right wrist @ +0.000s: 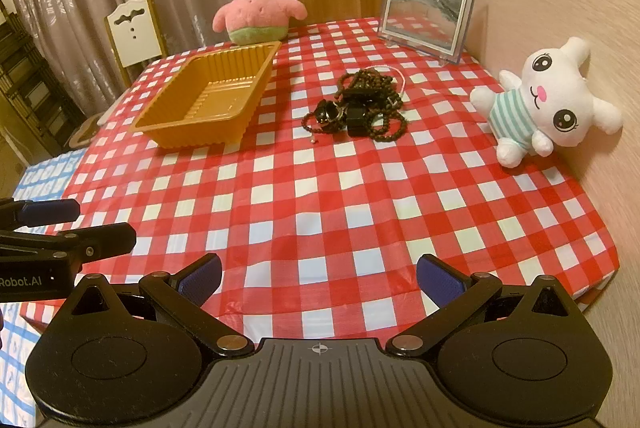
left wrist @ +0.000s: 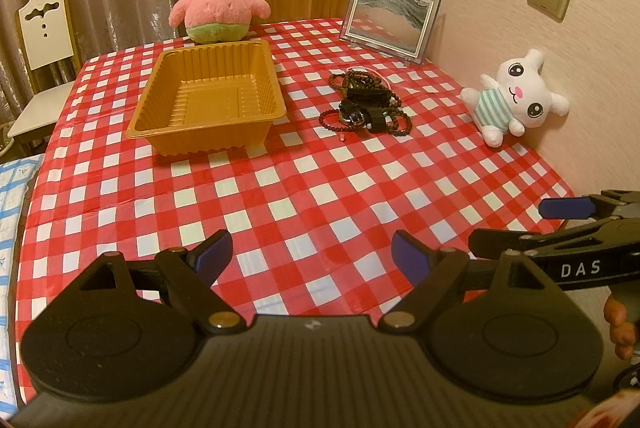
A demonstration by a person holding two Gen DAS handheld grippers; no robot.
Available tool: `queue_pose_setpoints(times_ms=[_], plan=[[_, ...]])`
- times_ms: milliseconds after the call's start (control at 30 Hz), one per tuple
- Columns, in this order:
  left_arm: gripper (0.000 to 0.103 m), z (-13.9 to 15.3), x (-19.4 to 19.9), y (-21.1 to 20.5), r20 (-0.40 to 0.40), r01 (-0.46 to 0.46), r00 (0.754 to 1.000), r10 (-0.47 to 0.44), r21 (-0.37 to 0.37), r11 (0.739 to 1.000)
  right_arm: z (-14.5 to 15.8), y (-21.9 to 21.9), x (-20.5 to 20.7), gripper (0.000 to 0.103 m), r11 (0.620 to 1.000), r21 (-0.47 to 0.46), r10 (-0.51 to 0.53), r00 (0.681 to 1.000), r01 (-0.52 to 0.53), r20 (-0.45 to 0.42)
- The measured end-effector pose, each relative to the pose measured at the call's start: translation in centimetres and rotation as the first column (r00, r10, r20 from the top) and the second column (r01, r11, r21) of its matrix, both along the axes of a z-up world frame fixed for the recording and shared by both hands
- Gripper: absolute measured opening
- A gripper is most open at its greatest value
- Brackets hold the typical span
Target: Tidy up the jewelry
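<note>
Checkered table [left wrist: 320, 196]: jewelry pile [left wrist: 366, 102] lies well beyond both spread jaws.

Warm, yellowish indoor light fills the room, fairly bright and even; shadows under the tray [left wrist: 208, 100] and the white plush toy [right wrist: 548, 100] are soft. The checked desk [left wrist: 320, 188] stays sharp, while fisheye bending curves the edges and darkens the corners
</note>
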State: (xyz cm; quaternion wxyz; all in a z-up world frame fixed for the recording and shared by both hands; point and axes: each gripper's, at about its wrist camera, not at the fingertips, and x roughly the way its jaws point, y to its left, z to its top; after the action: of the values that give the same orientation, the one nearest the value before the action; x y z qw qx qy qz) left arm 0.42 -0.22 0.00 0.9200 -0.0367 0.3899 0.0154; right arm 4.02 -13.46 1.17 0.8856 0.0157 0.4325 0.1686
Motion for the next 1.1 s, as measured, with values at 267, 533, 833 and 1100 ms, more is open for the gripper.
queue_pose_setpoints(times_ms=[267,533,833,1100], plan=[[0.085,0.0,-0.1,0.0,0.001,0.000,1.000,0.000,0.000,1.000,-0.1,0.1,0.0,0.103,1.000,0.000,0.000,1.000,0.000,0.000],[0.085,0.0,0.9,-0.5,-0.012,-0.012,1.000,0.012,-0.001,1.000,-0.4,-0.1,0.4,0.103,1.000,0.009,0.001,1.000,-0.001,-0.001],[0.085,-1.3,2.0,1.9,-0.018,-0.111,0.994,0.110,-0.023,0.994,-1.6,0.7,1.2,0.103,0.999,0.021,0.038,0.998,-0.039,0.054],[0.080,-4.0,4.4,7.1,0.016,-0.249,0.968,0.250,-0.043,0.967,-4.0,2.7,5.3,0.103,0.997,0.044,0.061,0.997,-0.063,0.037]])
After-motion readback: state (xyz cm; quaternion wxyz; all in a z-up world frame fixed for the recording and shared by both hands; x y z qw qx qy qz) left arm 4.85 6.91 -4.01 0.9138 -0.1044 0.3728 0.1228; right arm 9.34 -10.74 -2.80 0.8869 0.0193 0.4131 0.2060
